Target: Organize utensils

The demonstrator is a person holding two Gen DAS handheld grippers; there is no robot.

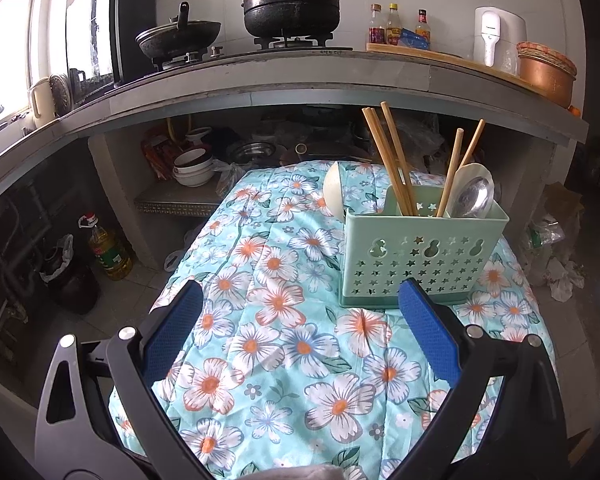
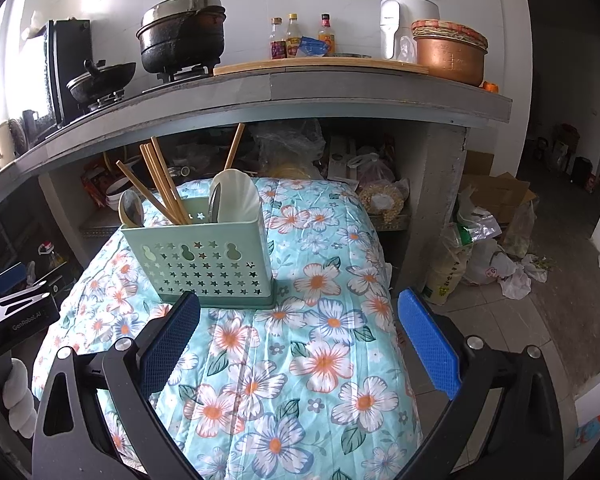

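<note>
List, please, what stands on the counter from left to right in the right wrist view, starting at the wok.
wok → big black pot → three sauce bottles → white appliance → copper pot

daylit from window (image 1: 4,52) at left, blown out; fisheye-bent edges.

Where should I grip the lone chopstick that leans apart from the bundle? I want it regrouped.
Pinch the lone chopstick on its bare upper shaft from above. It slants free over the green holder; lower down, the white spoon crowds it.
</note>
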